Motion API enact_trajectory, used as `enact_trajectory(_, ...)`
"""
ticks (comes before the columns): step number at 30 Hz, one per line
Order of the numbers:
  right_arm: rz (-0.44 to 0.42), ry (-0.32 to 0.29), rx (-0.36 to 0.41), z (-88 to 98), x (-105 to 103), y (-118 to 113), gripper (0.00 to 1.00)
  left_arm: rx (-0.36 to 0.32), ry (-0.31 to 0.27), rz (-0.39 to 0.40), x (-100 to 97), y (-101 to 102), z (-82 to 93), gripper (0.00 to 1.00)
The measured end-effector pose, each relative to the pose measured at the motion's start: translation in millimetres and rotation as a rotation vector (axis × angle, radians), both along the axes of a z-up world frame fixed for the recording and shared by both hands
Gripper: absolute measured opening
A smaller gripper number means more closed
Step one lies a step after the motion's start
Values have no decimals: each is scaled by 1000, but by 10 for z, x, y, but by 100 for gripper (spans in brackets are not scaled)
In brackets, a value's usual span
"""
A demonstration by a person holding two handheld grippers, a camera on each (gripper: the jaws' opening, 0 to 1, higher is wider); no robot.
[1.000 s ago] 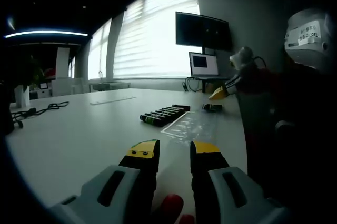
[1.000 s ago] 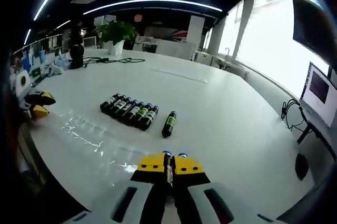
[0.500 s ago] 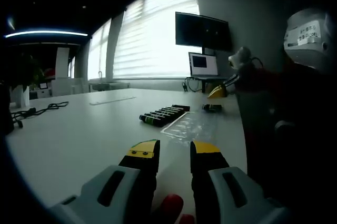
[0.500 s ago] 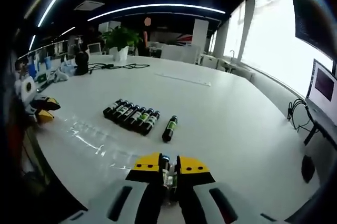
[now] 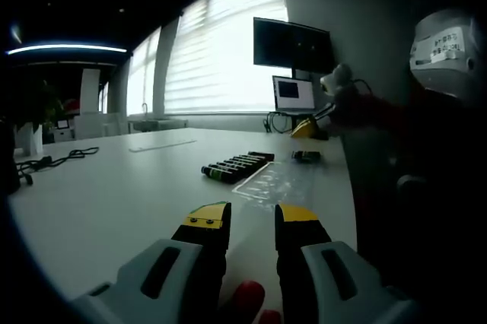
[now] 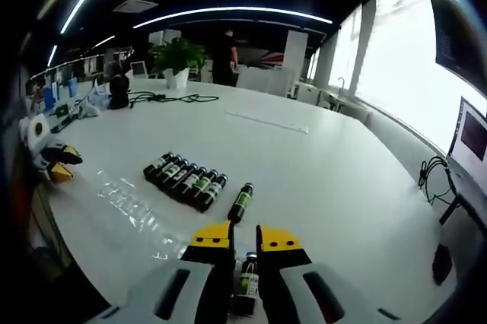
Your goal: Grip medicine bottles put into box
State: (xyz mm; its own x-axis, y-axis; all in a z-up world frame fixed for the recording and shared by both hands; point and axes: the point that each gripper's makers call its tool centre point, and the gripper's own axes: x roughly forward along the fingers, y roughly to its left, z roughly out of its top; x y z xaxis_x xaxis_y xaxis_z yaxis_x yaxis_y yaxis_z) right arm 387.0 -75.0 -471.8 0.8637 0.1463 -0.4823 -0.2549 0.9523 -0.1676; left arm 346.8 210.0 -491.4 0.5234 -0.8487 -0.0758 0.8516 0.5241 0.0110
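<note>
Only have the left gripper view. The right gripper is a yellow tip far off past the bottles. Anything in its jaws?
Observer: Yes. In the right gripper view a dark bottle with a green label sits between the right gripper jaws. I can't tell if it is clamped.
Operator: Tray loaded yet?
Observer: The right gripper view looks down on the clear tray. I see no bottle in it.
Operator: Anyone near the table?
Observer: A person stands beyond its far side, next to a potted plant.
</note>
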Motion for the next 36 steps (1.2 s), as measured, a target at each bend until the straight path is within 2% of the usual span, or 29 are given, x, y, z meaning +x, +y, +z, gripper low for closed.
enact_trajectory(7,10,7,-40,13,105,-6,9,1,-1,-1,-4,-3,2,18)
enact_trajectory(15,34,9,-40,12,282,76,9,1,0,-1,-1,5,1,18)
enact_trajectory(24,52,45,-26,-162,465,150,9,1,-1,-2,-1,6,-1,18)
enact_trajectory(29,56,61,-45,-246,550,145,9,-1,-1,-3,-4,8,0,18)
enact_trajectory(36,50,83,-2,-324,649,177,11,-1,-1,-3,-8,5,0,18)
